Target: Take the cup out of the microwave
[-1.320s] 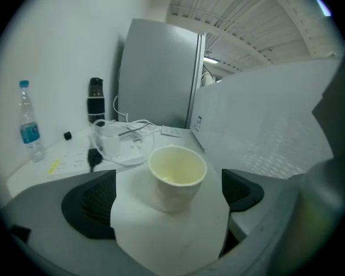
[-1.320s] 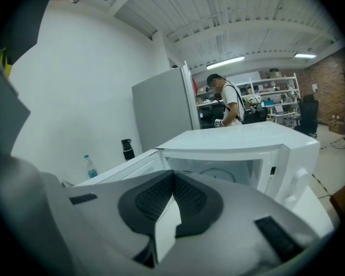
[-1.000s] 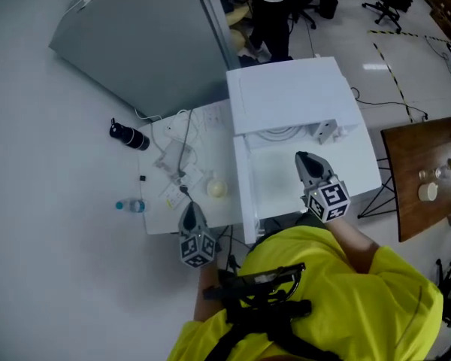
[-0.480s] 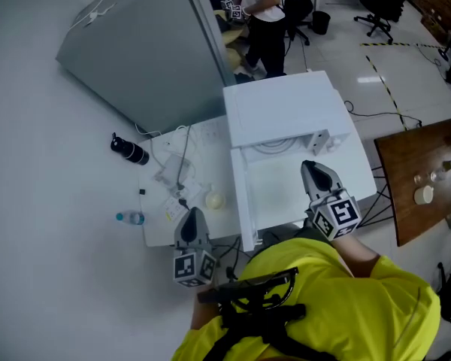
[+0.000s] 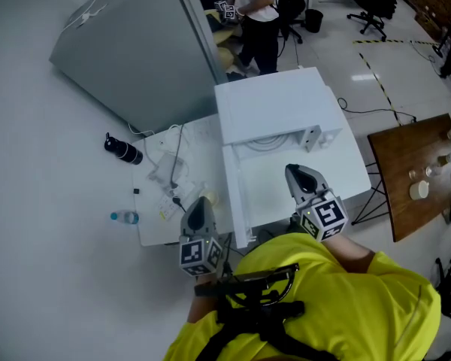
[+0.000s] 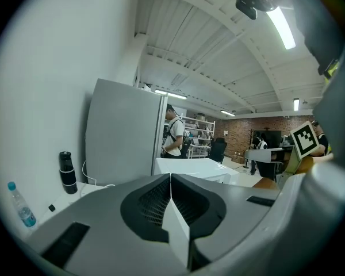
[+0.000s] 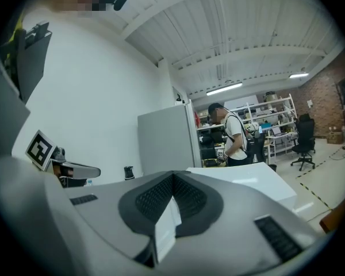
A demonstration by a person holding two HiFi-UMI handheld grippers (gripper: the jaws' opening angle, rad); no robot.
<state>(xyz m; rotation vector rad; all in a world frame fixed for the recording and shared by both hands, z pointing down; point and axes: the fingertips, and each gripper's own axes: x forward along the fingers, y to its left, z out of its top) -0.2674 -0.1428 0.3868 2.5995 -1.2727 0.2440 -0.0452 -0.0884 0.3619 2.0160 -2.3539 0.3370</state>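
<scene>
The white microwave stands on a white table with its door open, and the glass turntable shows inside. A pale yellow cup sits on the table left of the microwave, mostly hidden behind my left gripper. That gripper is shut and empty, its jaws pressed together in the left gripper view. My right gripper hangs over the open door, also shut and empty. The microwave top shows in both gripper views.
A black bottle, a water bottle, cables and papers lie on the table's left part. A grey cabinet stands behind. A person works beyond the microwave. A brown table with small items is at the right.
My left gripper has risen and shifted right, now covering most of the yellow cup. The right gripper has lifted a little over the door. Both stayed shut.
</scene>
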